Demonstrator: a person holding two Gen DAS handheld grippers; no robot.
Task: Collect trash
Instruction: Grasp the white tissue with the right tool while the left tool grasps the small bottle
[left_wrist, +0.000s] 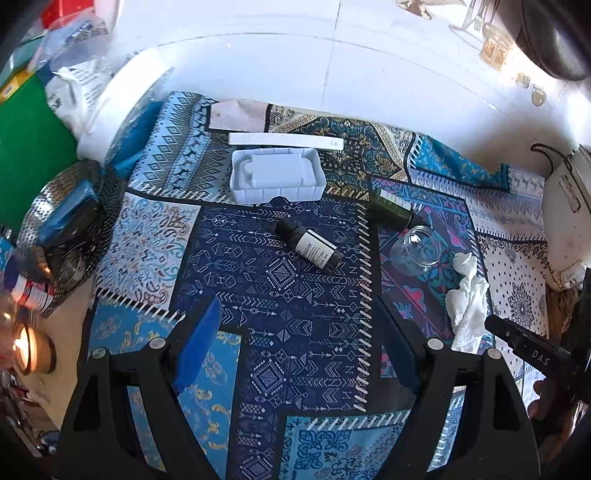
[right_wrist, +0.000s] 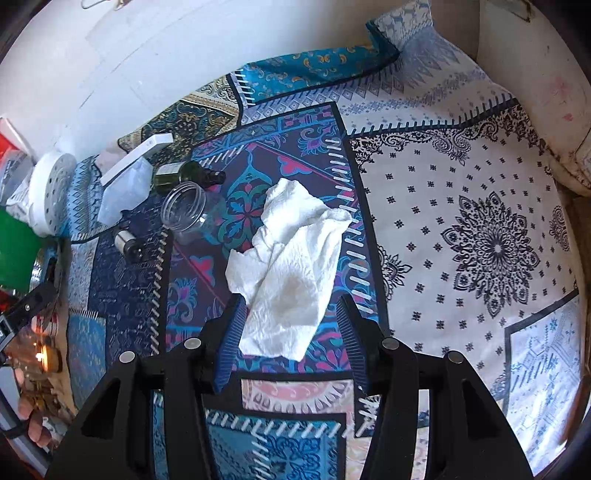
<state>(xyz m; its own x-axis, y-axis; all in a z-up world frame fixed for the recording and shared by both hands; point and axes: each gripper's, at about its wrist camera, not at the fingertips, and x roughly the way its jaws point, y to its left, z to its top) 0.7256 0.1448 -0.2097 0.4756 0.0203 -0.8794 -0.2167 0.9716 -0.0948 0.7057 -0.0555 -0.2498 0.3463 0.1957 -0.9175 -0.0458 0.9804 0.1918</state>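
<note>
Patterned cloth (right_wrist: 461, 206), tissue (right_wrist: 291, 258) between right gripper (right_wrist: 291, 325) tips

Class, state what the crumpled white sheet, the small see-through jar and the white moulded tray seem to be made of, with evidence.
Crumpled white sheet: likely paper towel, matte, embossed dimples, soft creases.
See-through jar: clear plastic or glass; cloth pattern shows through, threaded rim.
White moulded tray: probably thin plastic, smooth, with shaped recesses.

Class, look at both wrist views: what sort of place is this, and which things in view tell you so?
Probably a table at home, in a living or dining space. A patchwork-print tablecloth covers it, a lit candle burns at one edge, and household litter lies about: a crumpled paper towel and small bottles.
</note>
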